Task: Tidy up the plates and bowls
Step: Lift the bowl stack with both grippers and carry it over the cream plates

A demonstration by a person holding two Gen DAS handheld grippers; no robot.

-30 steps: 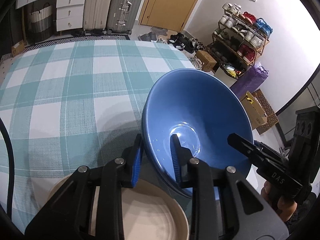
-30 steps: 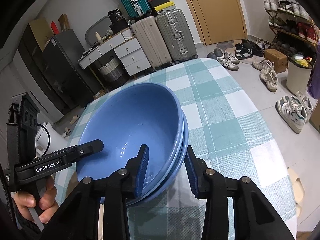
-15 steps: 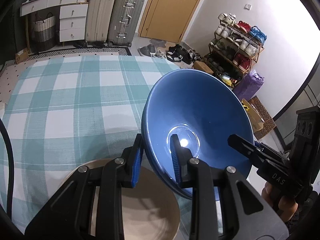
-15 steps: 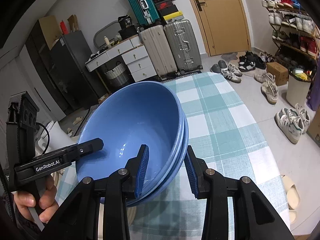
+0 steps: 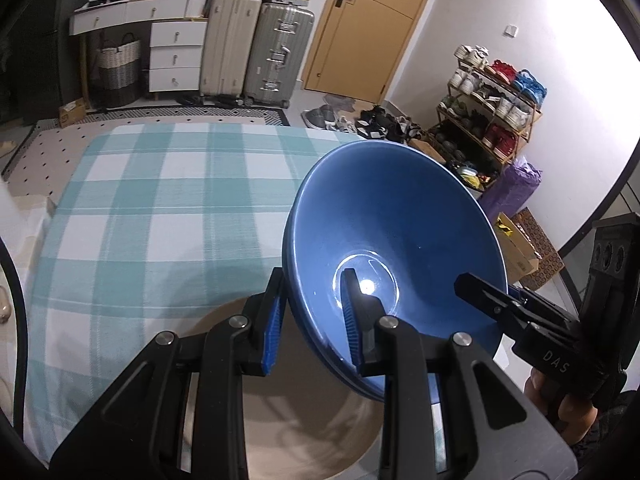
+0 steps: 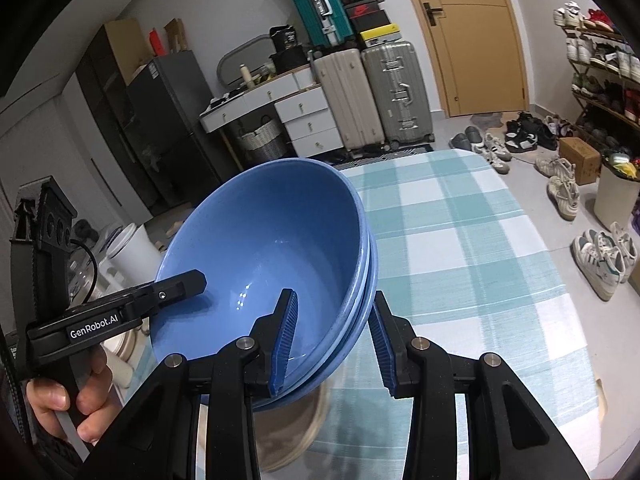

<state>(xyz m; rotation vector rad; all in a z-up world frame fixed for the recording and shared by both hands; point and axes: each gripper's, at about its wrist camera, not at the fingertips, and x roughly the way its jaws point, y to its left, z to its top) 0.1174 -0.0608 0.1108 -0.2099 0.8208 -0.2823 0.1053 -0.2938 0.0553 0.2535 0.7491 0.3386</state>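
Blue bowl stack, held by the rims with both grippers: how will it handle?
The blue bowl stack looks glazed, with highlights inside, so probably slippery under the left gripper and right gripper. Several nested rims suggest it is heavy and could shift. Likely ceramic, so fragile over the beige plate.

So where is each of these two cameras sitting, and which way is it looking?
Left wrist: rides the left claw, looking down over its fingers at the blue bowls, beige plate and checked table; the person's right hand shows.
Right wrist: rides the right claw, facing the same bowls from the opposite rim; the left hand shows.
Shared: bowls, plate, table, suitcases, door.
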